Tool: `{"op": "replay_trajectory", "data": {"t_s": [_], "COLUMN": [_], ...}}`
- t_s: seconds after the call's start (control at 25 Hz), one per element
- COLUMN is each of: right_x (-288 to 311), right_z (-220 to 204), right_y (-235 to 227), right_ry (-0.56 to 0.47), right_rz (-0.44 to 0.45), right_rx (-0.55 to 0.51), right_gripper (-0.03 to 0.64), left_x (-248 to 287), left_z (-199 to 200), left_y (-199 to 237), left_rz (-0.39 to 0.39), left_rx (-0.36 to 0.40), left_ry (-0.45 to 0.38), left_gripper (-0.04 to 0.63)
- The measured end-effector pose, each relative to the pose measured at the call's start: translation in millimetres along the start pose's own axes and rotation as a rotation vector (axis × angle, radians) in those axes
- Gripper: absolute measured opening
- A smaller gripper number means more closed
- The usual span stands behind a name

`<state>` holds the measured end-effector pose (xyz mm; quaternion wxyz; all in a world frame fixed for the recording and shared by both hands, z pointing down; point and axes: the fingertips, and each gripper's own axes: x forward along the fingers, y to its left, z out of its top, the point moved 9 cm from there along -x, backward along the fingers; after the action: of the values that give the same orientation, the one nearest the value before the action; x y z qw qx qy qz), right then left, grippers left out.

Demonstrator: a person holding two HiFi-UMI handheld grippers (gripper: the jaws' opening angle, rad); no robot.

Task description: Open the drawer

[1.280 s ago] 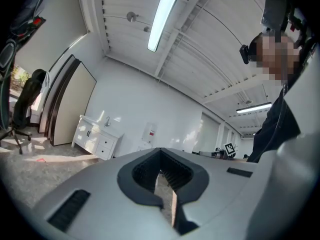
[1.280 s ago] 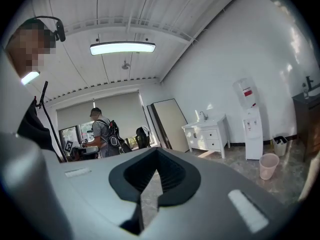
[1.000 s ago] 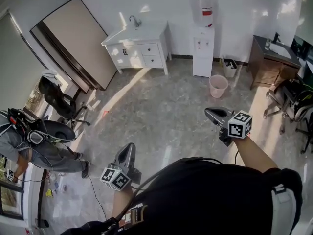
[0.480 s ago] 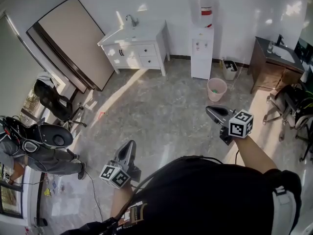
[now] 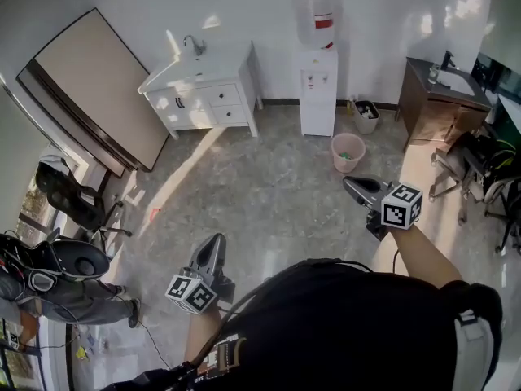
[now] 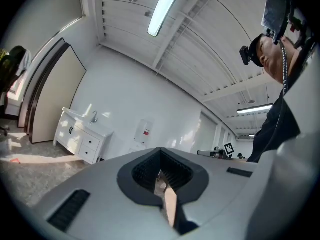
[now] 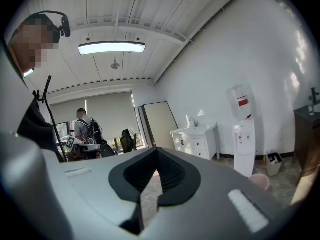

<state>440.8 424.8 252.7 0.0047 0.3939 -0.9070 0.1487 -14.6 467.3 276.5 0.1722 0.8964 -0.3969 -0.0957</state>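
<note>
The drawer (image 5: 220, 96) lies well apart, straight ahead of the left gripper (image 5: 213, 251) and leftward of the right gripper (image 5: 354, 190), both clenched empty.

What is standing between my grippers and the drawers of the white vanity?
Nothing visible: only floor separates the left gripper and right gripper from the vanity drawers; the pink bucket stands off right.
</note>
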Motion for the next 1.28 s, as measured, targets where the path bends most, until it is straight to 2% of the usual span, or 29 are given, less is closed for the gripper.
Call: {"op": "replay_trajectory", "data": {"t_s": [0.16,0.28,0.48,0.72,0.96,1.28], "right_x": [41,75,145,217,268,327], "right_z": [16,27,33,33,35,48], "right_y": [-1,5,15,15,-1,-79], "right_ry": [-0.027,-0.047,-0.052,-0.045,-0.008,0.007], "right_rz": [-0.054,-0.078,-0.094,-0.077,-0.046,0.045], "right_rx": [0.0,-0.01,-0.008,-0.002,0.003,0.027], "right_gripper": [-0.008,-0.008,-0.008,-0.008,-0.008,-0.008], "left_x": [24,37,39,36,37,93], "left_z": [22,52,85,107,113,114], "left_y": [56,90,163,230,270,294], "left_rz": [-0.049,-0.078,-0.103,-0.071,-0.009,0.066], "left_rx": [-0.009,0.018,0.027,0.026,0.006,0.013], "left_ry": [0.007,0.024,0.011,0.02,0.011,0.007], "left_gripper": [-0.009,-0.009,-0.009,-0.009,-0.009,-0.009]}}
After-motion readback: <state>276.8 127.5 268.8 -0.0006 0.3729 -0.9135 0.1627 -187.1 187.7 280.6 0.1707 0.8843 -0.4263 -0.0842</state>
